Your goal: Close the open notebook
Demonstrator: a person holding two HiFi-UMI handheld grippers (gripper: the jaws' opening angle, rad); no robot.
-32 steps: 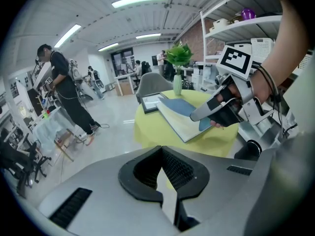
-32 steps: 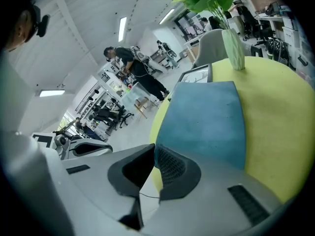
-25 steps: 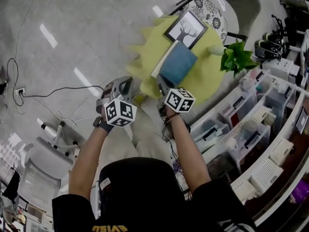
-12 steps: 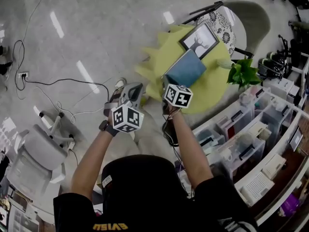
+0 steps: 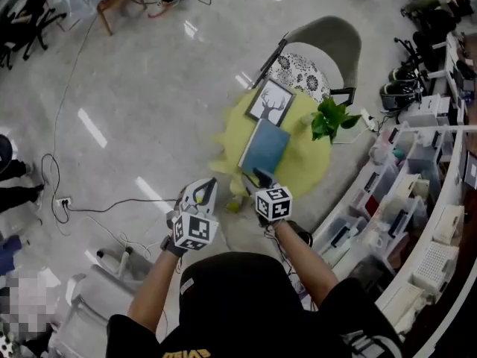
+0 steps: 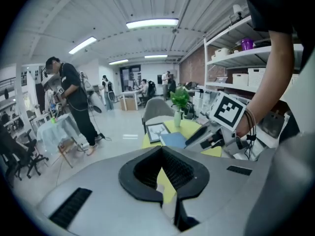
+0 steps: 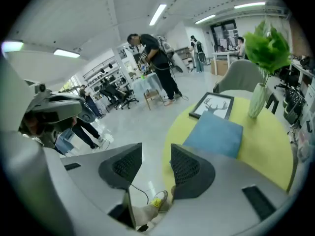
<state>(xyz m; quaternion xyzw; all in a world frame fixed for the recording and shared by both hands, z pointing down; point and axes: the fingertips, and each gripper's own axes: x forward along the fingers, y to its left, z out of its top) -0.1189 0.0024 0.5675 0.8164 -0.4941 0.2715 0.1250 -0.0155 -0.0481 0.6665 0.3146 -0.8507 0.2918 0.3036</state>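
Hovering near the closest edge of the surface [image 5: 305, 170], both tools carried nothing. The left tool [image 6: 160, 149] had its jaws pinched together, while the right tool [image 7: 156, 150] had just been opening, only air between its jaws. That suits a finished job, I judge, since the notebook [image 7: 214, 134] lay closed and flat on the round yellow surface, just beside a framed deer picture [image 7: 212, 105]. Beyond stood a plant [image 7: 268, 50], a grey chair [image 7: 241, 75], glossy floor [image 7: 147, 127] and shelving [image 5: 417, 200].

An open-plan lab or office workspace: long fluorescent ceiling strips [image 6: 151, 23], white metal shelving [image 6: 236, 56], clear plastic storage bins [image 5: 341, 232], black swivel office chairs [image 6: 22, 154], black cables [image 5: 104, 210] across a glossy grey floor [image 5: 149, 88].
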